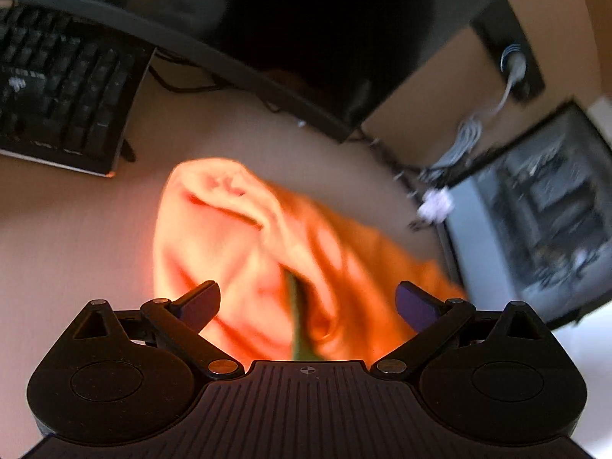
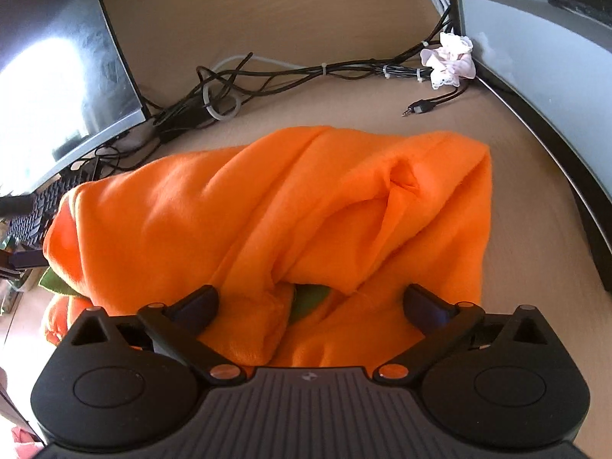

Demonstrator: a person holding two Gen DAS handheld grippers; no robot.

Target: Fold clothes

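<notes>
Fleece, bright orange (image 2: 267,210), lies bunched in soft folds on the tan desk (image 2: 306,11) in front of you, with a bit of green lining (image 2: 306,300) peeking out at its near edge. Your right tongs (image 2: 310,302) hang just above that near edge, spread wide with nothing pinched between them; the orange cloth fills the whole gap below. Your left tongs (image 1: 308,302) are likewise released and hover over the same garment (image 1: 248,252), which looks blurred in that view, a green strip (image 1: 296,317) running down toward the tongs.

Beyond the fleece, a tangle of black cables (image 2: 267,76) runs across the desk, ending in a loose audio plug (image 2: 417,108) to the fleece's far right. A small crumpled white cloth (image 2: 449,61) sits on those cables, against the edge of a grey computer case (image 2: 535,38). To the fleece's far left stands a dark monitor (image 2: 57,69), and a black keyboard (image 1: 61,84) lies on the desk just beyond it, apart from the cloth.
</notes>
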